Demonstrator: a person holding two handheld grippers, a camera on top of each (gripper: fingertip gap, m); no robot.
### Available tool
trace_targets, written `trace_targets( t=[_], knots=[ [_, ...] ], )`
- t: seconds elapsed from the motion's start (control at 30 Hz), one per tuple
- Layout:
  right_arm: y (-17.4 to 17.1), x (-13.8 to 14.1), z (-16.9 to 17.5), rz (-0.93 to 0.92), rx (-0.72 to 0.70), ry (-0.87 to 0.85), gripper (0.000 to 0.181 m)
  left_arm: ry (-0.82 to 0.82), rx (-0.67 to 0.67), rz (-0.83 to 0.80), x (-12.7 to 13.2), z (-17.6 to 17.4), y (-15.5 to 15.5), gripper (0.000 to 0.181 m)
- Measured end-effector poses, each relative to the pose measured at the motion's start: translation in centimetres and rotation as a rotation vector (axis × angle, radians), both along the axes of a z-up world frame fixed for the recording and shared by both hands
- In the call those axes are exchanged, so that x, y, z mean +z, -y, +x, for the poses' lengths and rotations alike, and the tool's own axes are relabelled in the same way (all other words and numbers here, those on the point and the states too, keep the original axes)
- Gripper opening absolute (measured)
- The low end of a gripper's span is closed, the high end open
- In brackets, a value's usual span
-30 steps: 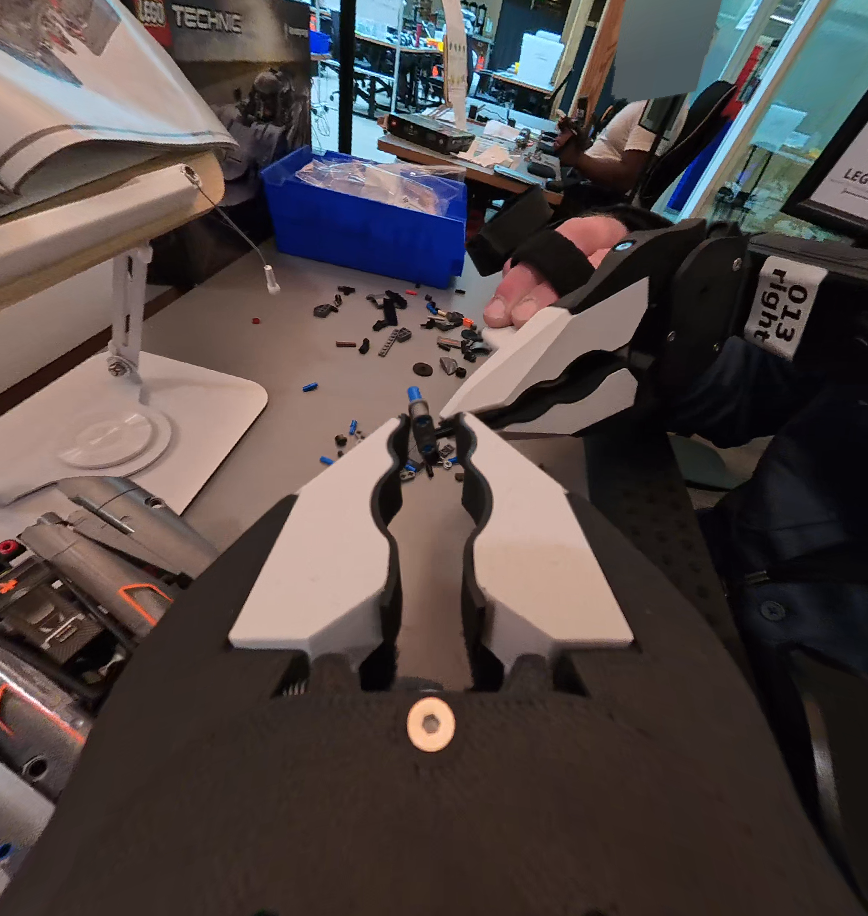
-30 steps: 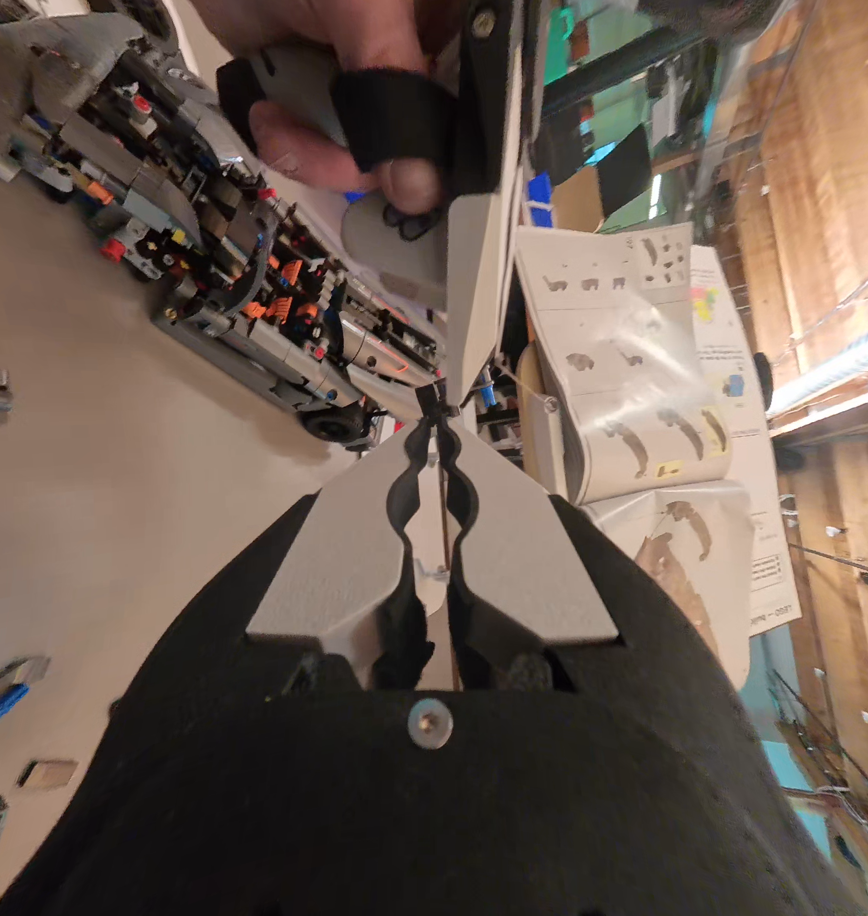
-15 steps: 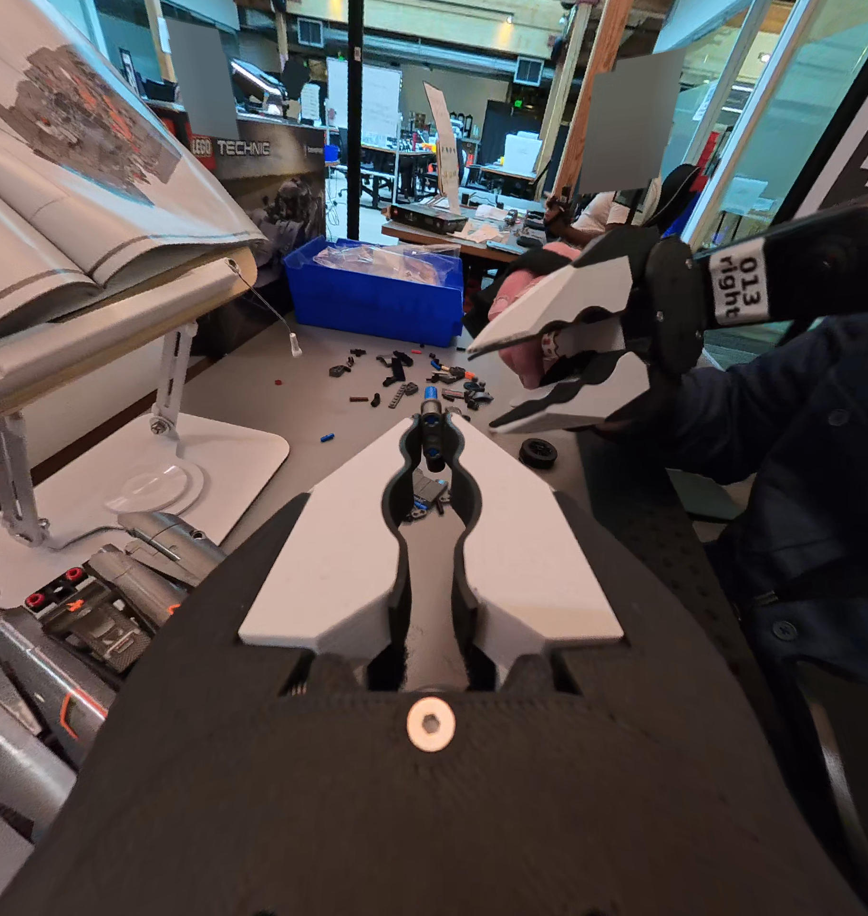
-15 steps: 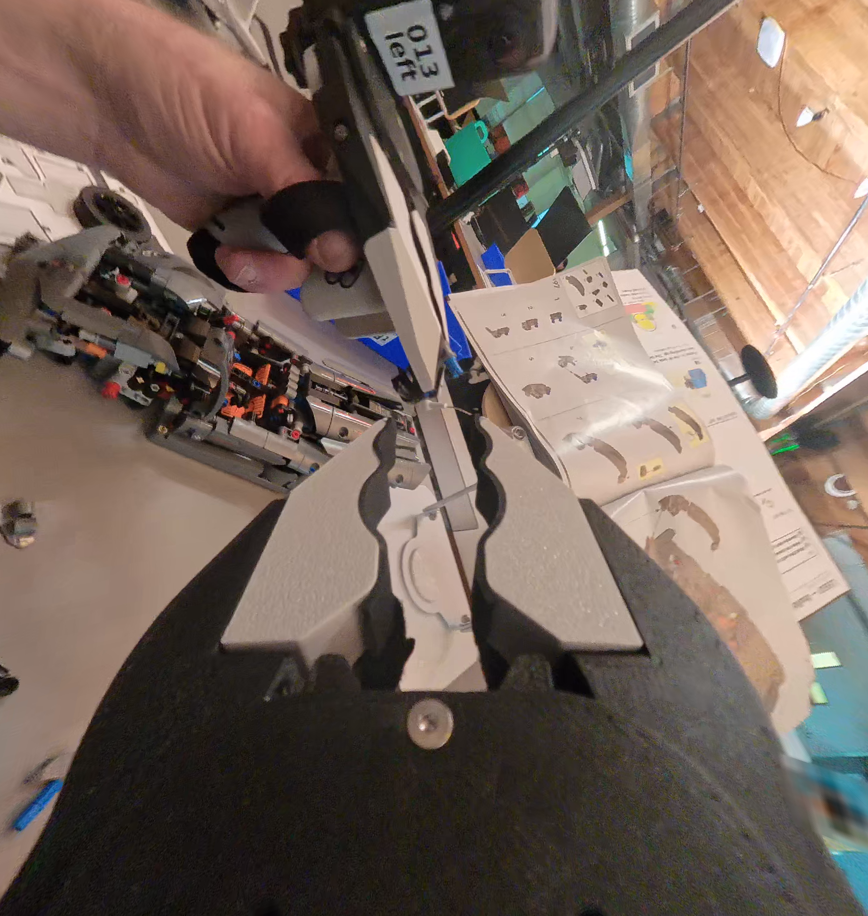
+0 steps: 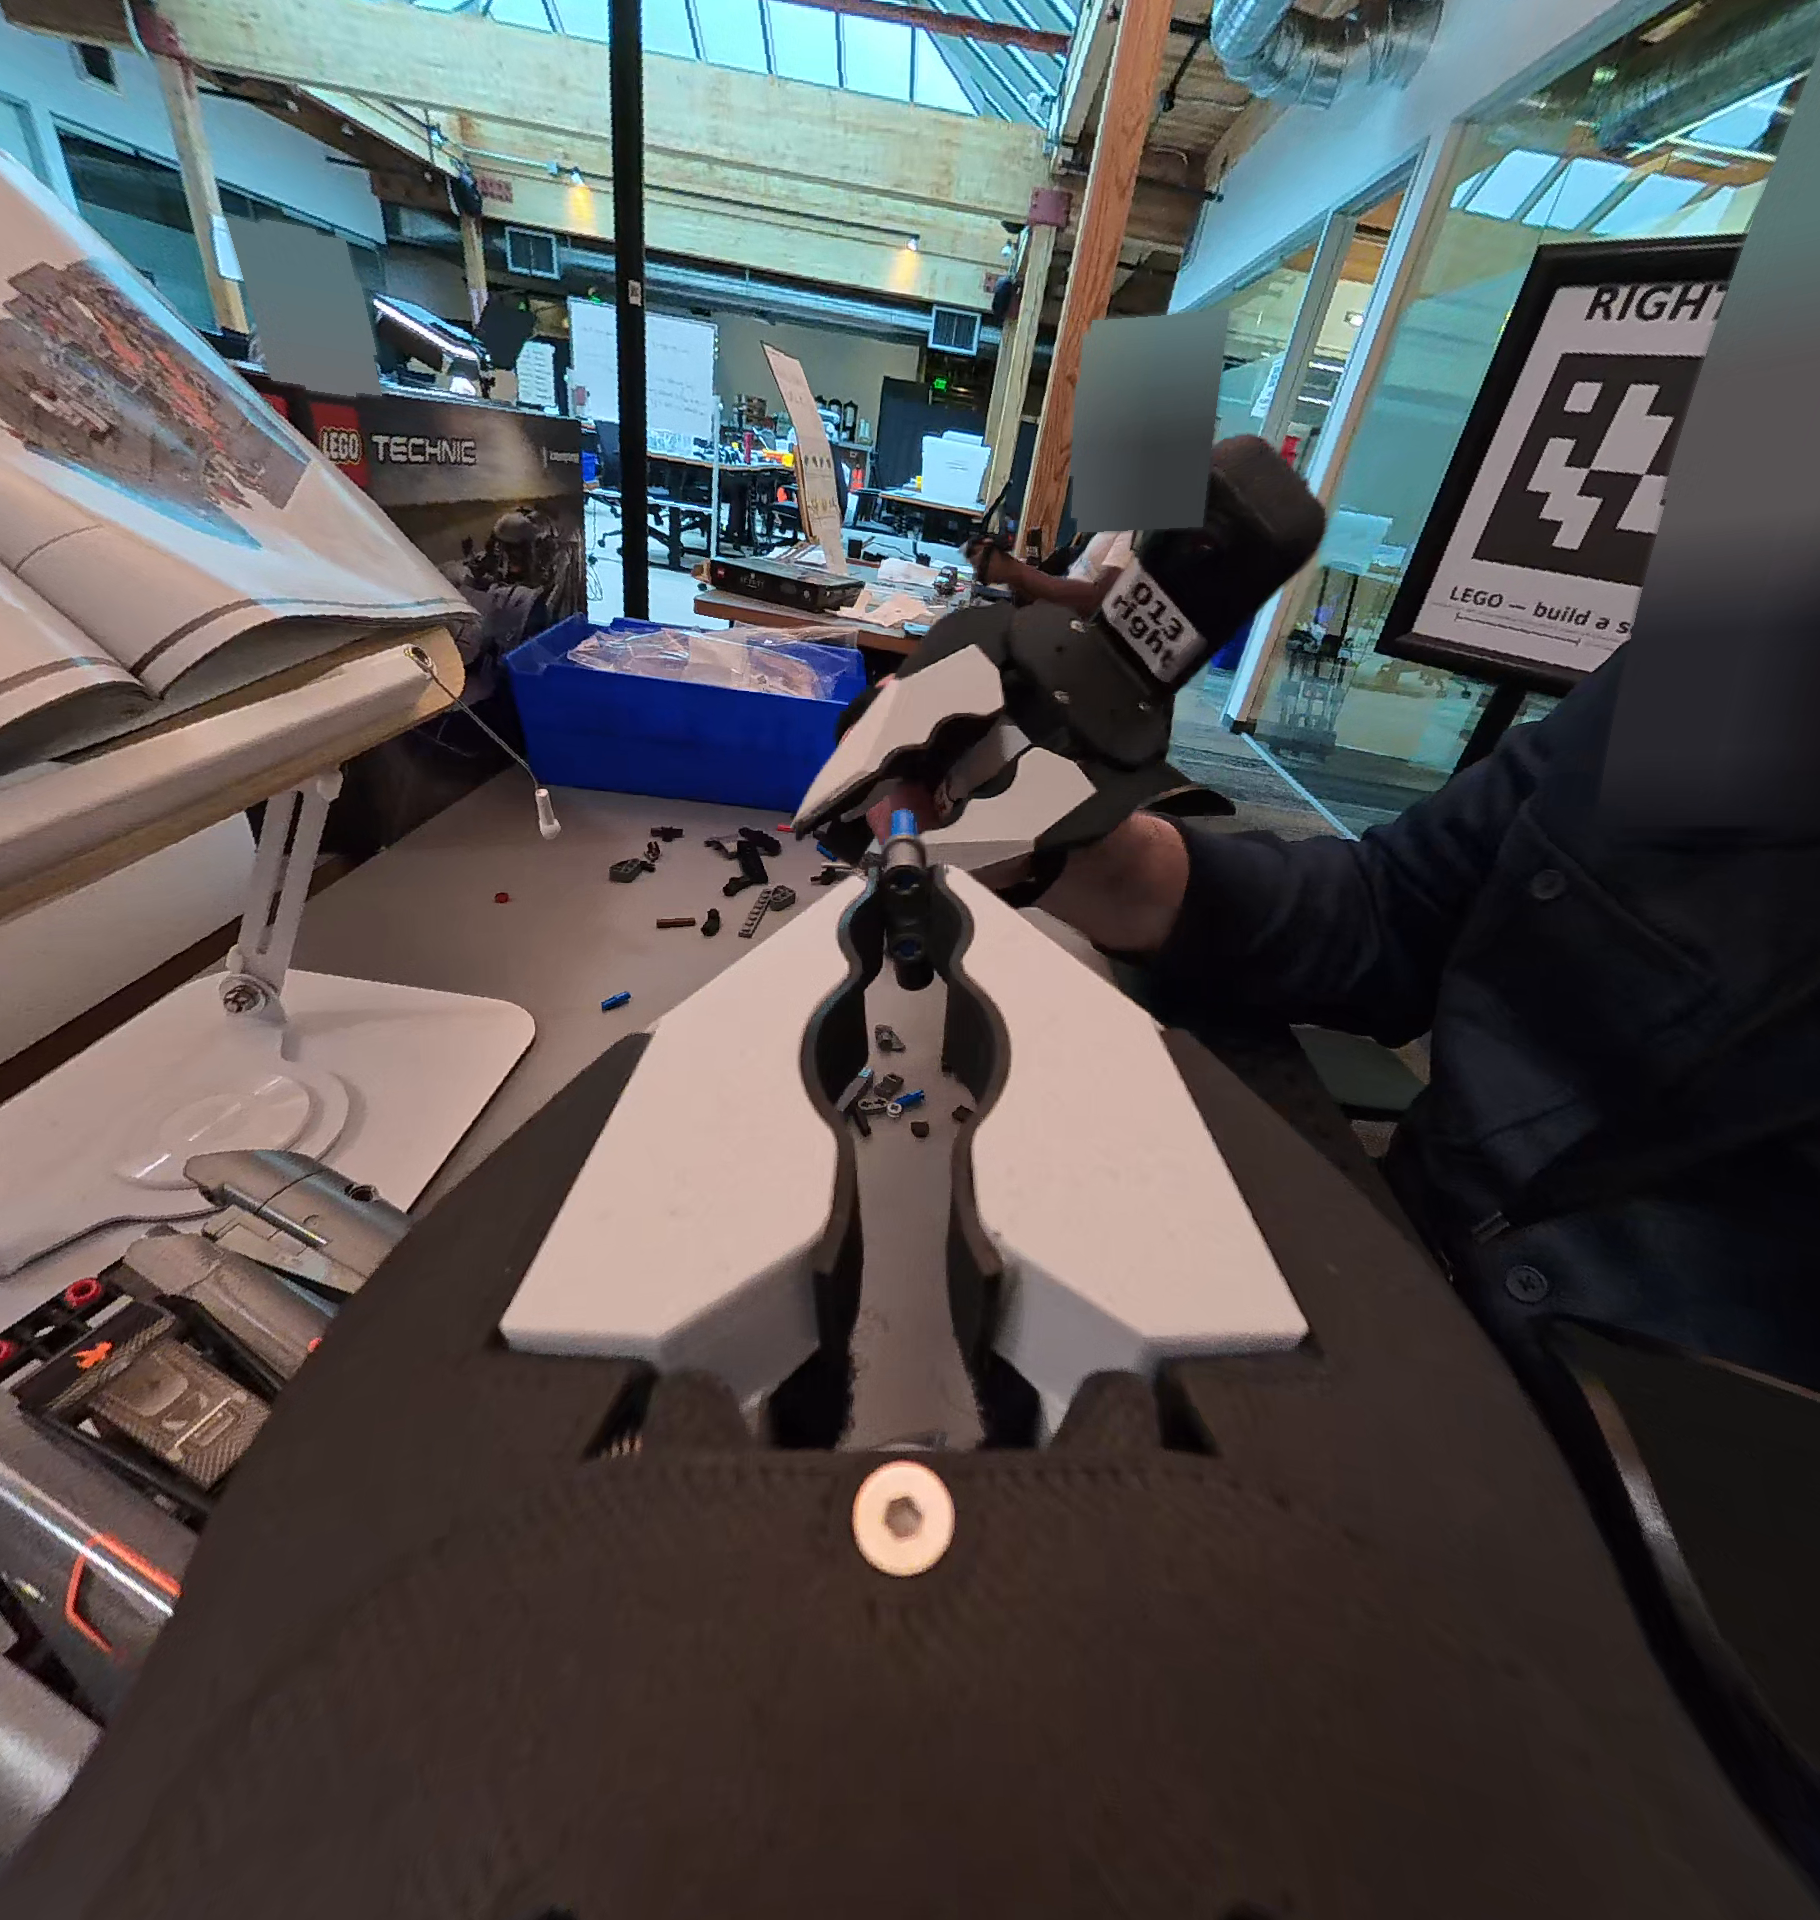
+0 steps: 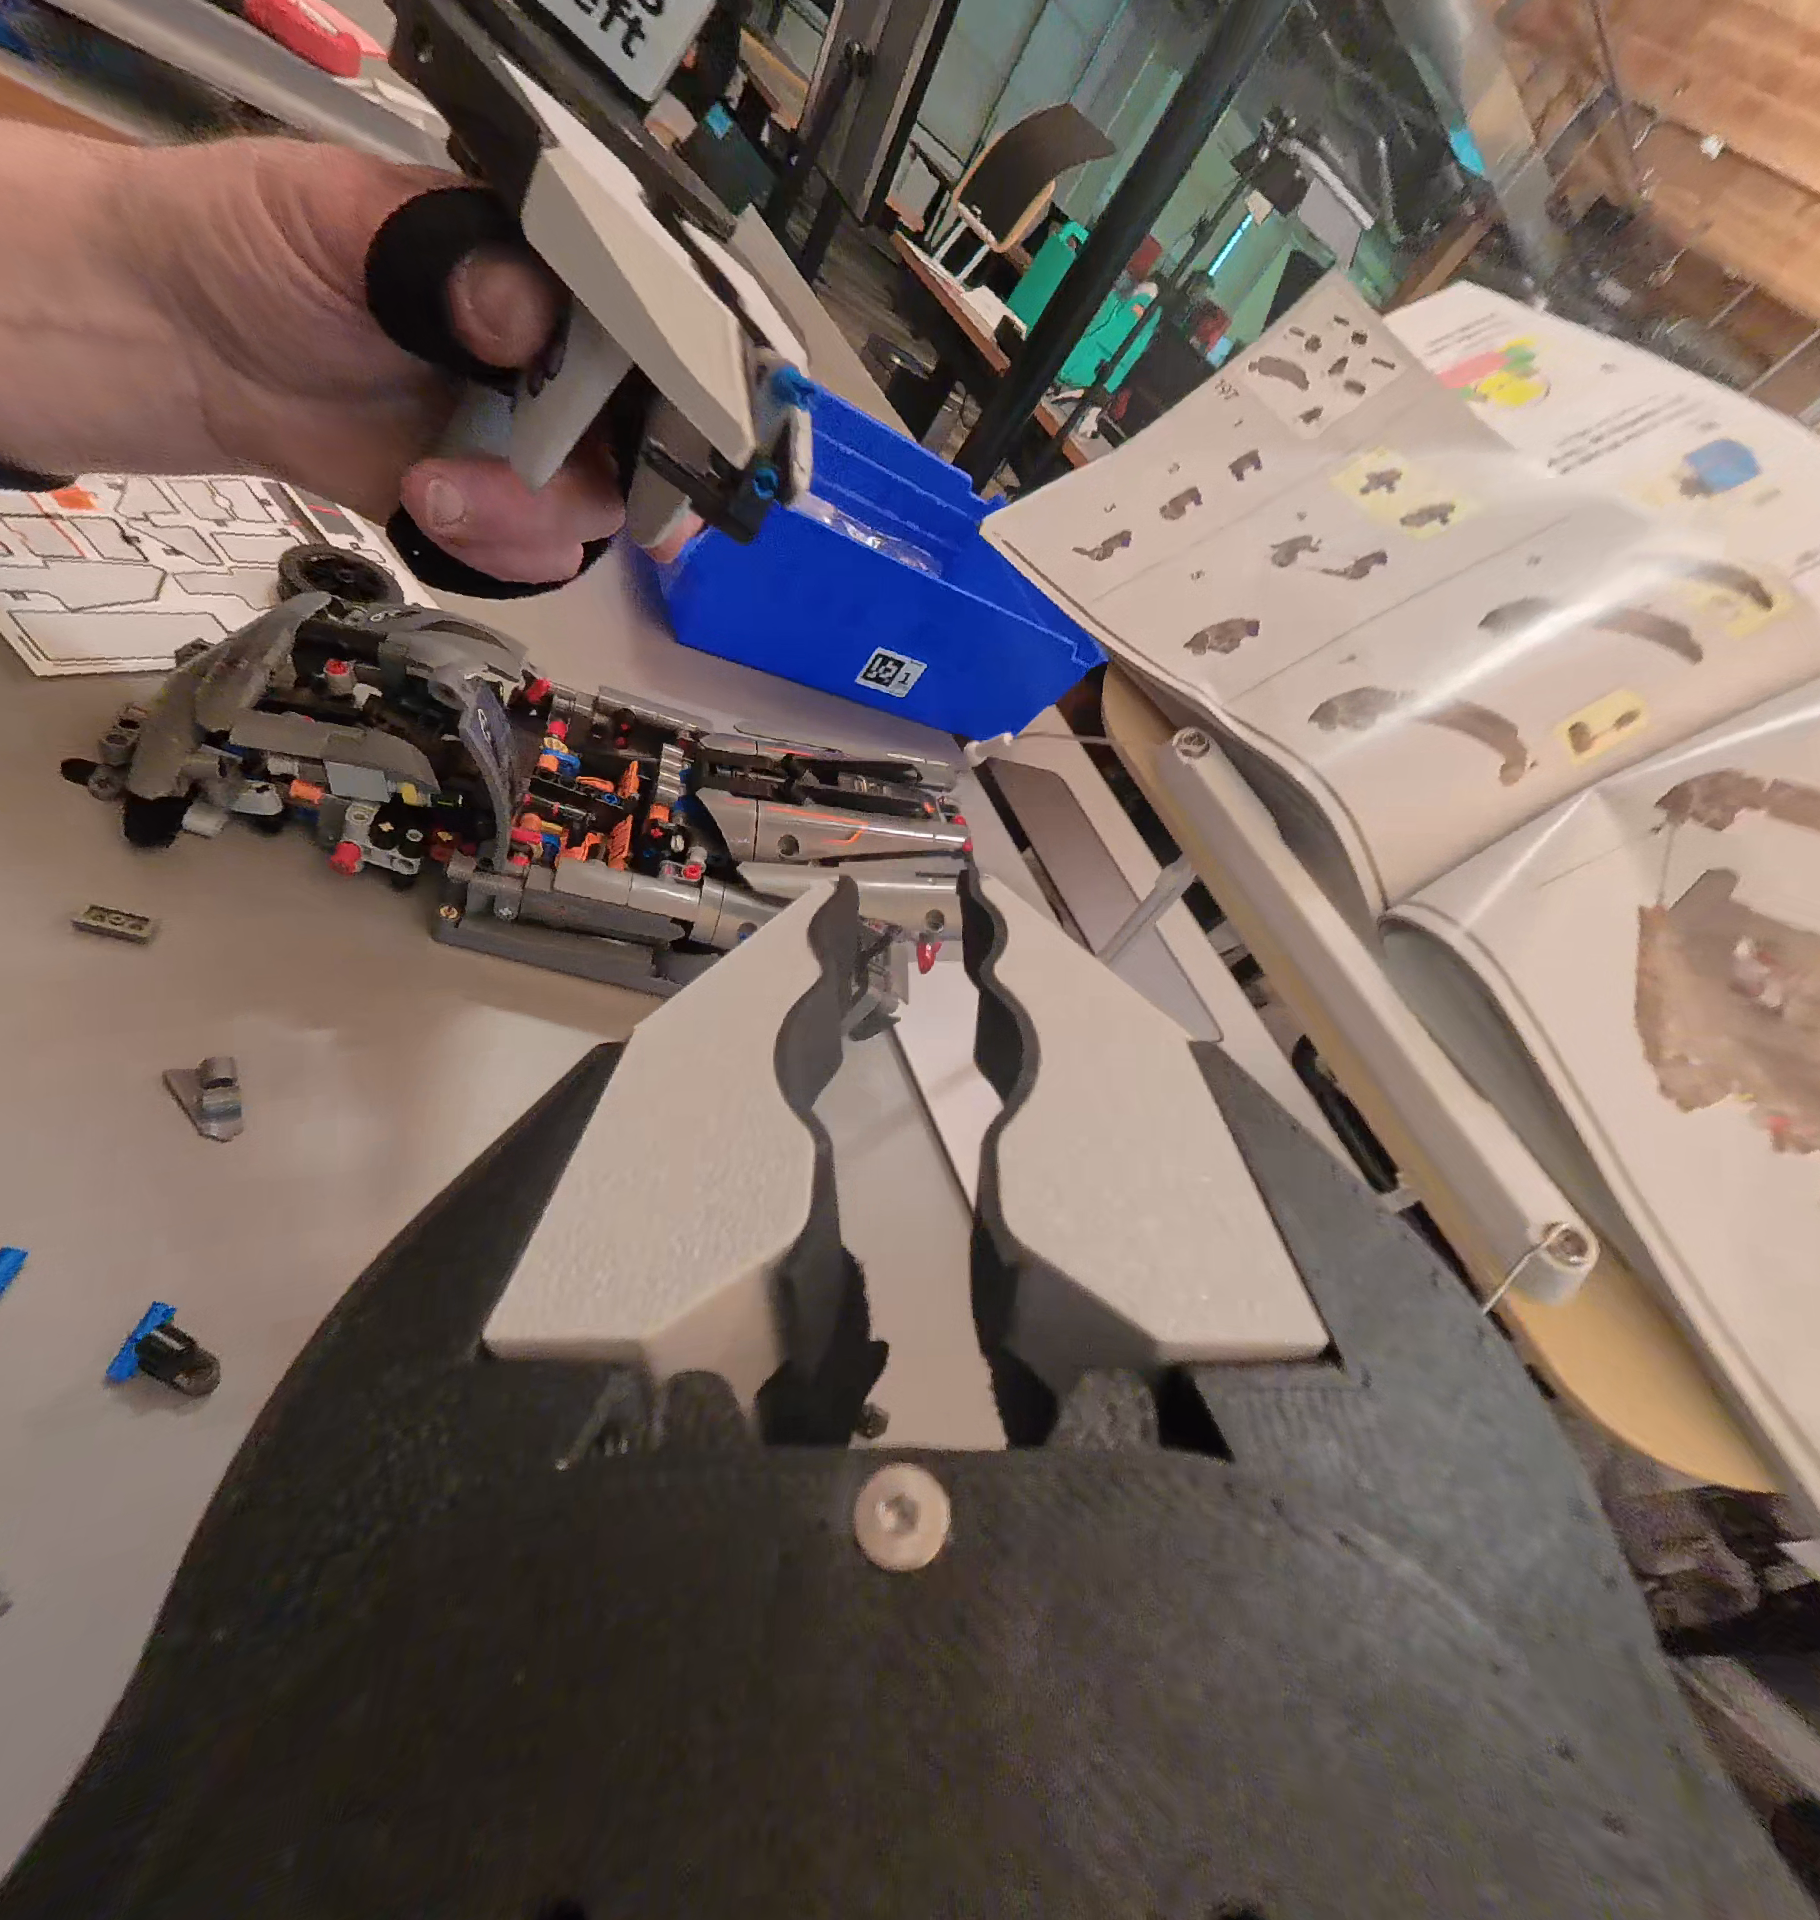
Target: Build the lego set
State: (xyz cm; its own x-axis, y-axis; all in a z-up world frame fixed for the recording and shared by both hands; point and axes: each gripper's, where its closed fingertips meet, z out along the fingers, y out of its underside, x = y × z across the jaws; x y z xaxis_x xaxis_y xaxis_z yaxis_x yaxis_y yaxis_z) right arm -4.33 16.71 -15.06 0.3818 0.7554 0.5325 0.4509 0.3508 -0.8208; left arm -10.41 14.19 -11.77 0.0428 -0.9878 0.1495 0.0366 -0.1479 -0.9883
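Observation:
My left gripper (image 5: 904, 883) is shut on a small black Technic piece (image 5: 906, 914) with a blue pin at its top, held above the table. It also shows in the right wrist view (image 6: 755, 468), up left, with the piece (image 6: 776, 442) at its tips. My right gripper (image 6: 904, 914) is open and empty, its jaws framing the rear of the partly built grey, black and orange car (image 6: 532, 790). In the left wrist view the right gripper (image 5: 885, 800) hovers just beyond the held piece, jaws apart. The car (image 5: 158, 1351) lies at lower left.
A blue bin (image 5: 677, 717) holds bagged parts at the back. The open instruction book (image 6: 1457, 582) rests on a white stand (image 5: 262, 1049). Several loose parts (image 5: 740, 883) lie on the grey table, some near me (image 6: 163, 1351). A sticker sheet (image 6: 106, 561) lies left. Across from one pair of fingers to the other is roughly 8 centimetres. The car (image 5: 158, 1351) is about equally far from each gripper, around 20 centimetres. Seen from the right wrist view (image 6: 911, 808) as well.
My right gripper opened, let go of the piece it pinched together with the left, and pulled back. My left gripper lifted the piece higher off the table.

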Motion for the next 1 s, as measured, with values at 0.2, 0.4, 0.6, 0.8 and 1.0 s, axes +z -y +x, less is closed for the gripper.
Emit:
trace_targets(
  t=[0.2,0.4,0.6,0.8,1.0],
  knots=[
    [-0.9,-1.1,0.7,-0.08,0.006,-0.024,0.016,0.014,-0.007,-0.008,0.0,-0.1,-0.1,0.005],
    [-1.0,-1.7,0.9,-0.097,0.011,-0.004,0.016,0.01,0.0,-0.011,-0.2,-0.1,-0.3,0.005],
    [-1.3,-1.4,1.6,-0.119,0.006,-0.023,0.017,0.005,0.004,-0.015,-0.4,-0.2,-0.5,0.005],
    [-1.5,-1.5,2.0,-0.142,0.007,-0.035,0.015,0.005,-0.004,-0.015,-0.6,-0.1,-0.4,0.005],
    [-1.6,-1.9,1.9,-0.149,0.011,-0.026,0.015,0.022,-0.033,0.008,-0.3,-0.1,0.1,0.005]
  ],
)
